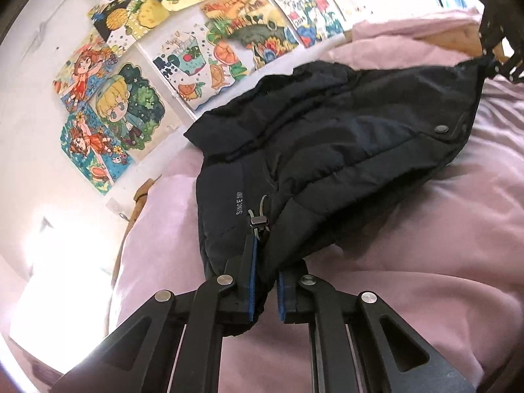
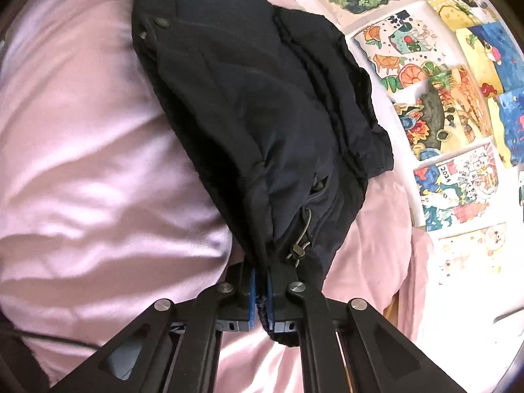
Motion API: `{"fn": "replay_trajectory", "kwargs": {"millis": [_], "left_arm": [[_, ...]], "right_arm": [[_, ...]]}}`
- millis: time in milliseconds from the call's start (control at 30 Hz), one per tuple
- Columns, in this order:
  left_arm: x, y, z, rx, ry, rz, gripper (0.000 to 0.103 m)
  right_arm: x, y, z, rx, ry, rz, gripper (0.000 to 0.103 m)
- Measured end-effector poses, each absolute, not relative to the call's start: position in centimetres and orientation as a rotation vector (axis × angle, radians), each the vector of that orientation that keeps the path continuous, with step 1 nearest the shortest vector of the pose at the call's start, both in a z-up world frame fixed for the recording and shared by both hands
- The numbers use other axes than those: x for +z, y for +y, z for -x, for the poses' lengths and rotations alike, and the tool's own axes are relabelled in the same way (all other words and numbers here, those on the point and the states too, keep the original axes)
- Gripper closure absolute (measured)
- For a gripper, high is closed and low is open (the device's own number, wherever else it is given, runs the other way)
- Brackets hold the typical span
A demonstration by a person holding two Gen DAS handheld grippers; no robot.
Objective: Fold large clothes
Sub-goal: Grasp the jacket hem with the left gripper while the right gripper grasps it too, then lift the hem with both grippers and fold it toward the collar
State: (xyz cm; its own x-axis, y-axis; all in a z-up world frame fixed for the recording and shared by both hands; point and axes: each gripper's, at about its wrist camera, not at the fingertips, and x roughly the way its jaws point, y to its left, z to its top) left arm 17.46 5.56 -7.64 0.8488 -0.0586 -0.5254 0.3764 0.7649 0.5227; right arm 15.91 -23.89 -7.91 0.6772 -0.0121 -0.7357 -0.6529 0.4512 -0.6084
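A dark navy puffer jacket (image 1: 327, 137) lies stretched across pink bedding (image 1: 409, 245), with one end raised. My left gripper (image 1: 265, 262) is shut on a hem corner, beside a drawcord toggle (image 1: 258, 220) and the print "SINCE". The right gripper (image 1: 491, 55) shows at the top right of the left wrist view, pinching the jacket's far corner. In the right wrist view, my right gripper (image 2: 262, 278) is shut on the jacket (image 2: 245, 98) hem, with bunched fabric between the blue pads (image 2: 252, 294) and a second toggle (image 2: 296, 250) beside them. A metal snap button (image 2: 161, 22) shows near the far end.
The white wall (image 1: 39, 150) just behind the bed carries several colourful drawings (image 1: 124, 111). A brown wooden bed edge (image 1: 140, 196) runs between the bedding and the wall. Rumpled pink bedding (image 2: 98, 163) spreads out on the side away from the wall.
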Motion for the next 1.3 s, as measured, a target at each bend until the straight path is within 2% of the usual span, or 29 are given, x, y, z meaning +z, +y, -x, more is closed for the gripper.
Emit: {"fn": "replay_trajectory", "kwargs": {"millis": [300,467,633,867,1033,1300], "left_arm": [[-3.5,7.2,-13.0,-0.331,0.542,-0.601,0.095],[-0.2,7.1,-13.4,-0.357,0.537,-0.498,0.096],[5.2,6.3,-16.8,-0.356,0.485,-0.341,0.098],[11.8,6.0,-25.1,-0.261,0.430,-0.176,0.099],[14.0,5.4,-31.1,-0.200,0.446,-0.143,0.099],[14.7,4.2,-38.2,-0.142,0.442,-0.122,0.099]], "right_arm": [[-4.3,-23.7,-10.7,0.573,0.785,1.059,0.098],[-1.6,-24.5,-11.4,0.558,0.790,0.909,0.098],[3.5,-26.7,-15.8,0.483,0.694,0.651,0.098],[8.9,-28.6,-23.6,0.345,0.510,0.460,0.098],[9.7,-29.4,-29.8,0.291,0.457,0.392,0.098],[9.0,-30.7,-38.0,0.210,0.391,0.247,0.098]]}}
